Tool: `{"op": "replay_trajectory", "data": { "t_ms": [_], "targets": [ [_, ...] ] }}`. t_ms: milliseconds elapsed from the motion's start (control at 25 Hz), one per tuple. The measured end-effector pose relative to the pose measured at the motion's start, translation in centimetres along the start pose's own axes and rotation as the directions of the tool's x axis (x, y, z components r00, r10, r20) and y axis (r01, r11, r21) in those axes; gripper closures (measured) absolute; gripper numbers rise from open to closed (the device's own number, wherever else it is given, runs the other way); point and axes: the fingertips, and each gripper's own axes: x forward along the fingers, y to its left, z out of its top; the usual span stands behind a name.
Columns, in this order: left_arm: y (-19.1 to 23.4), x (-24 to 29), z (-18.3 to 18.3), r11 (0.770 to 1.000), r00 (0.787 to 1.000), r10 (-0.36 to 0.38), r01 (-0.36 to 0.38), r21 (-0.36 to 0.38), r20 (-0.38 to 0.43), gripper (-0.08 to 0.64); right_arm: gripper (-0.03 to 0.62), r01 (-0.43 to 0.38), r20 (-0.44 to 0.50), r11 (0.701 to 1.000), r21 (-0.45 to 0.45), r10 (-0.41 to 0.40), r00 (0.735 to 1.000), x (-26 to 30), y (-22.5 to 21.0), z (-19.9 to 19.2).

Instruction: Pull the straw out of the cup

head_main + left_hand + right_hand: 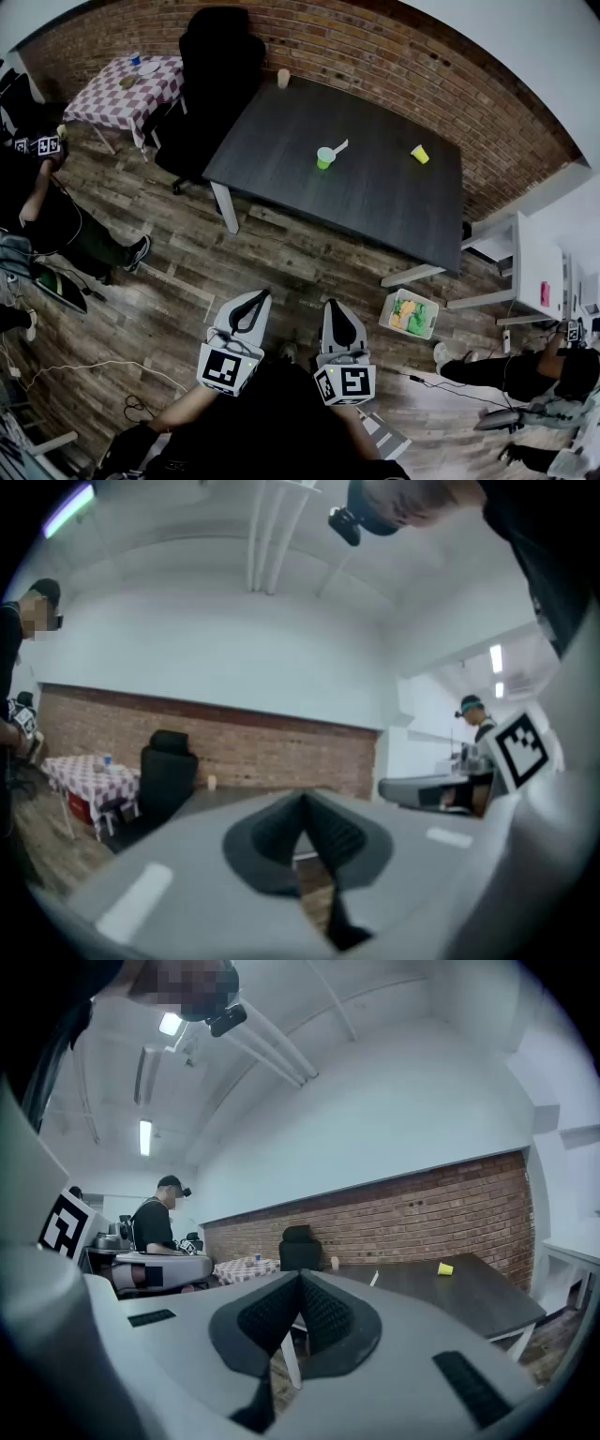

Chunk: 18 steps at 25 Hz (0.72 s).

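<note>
On the dark surface [375, 187], well apart from the closed, empty left claw [258, 298] and right claw [334, 307], the straw [340, 146] leans in the green cup [324, 158]; an unbraced pull would likely topple this light cup

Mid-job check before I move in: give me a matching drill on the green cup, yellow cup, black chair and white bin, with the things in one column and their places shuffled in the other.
Things:
1. green cup
2. yellow cup
3. black chair
4. white bin

Places:
A. on the floor beside the dark table's near right leg
B. by the brick wall, off the table's far left corner
C. mid-table, holding the white straw
D. by itself toward the table's right end

Pairs: 1-C, 2-D, 3-B, 4-A
</note>
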Motion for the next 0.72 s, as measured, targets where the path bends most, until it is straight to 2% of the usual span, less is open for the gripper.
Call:
{"op": "replay_trajectory", "data": {
  "t_ms": [560, 720],
  "targets": [
    [-2.4, 0.1, -0.4, 1.0, 1.0, -0.005, 0.005, -0.02, 0.007, 0.555, 0.589, 0.001, 0.0, 1.0, 0.021, -0.001, 1.0, -1.5, -1.4, -0.3],
    [-3.2, 0.8, -1.2, 1.0, 1.0, 0.01, -0.01, 0.008, 0.006, 0.555, 0.589, -0.024, 0.01, 0.999, 0.037, 0.024, 1.0, -1.9, -2.1, -0.9]
  ]
}}
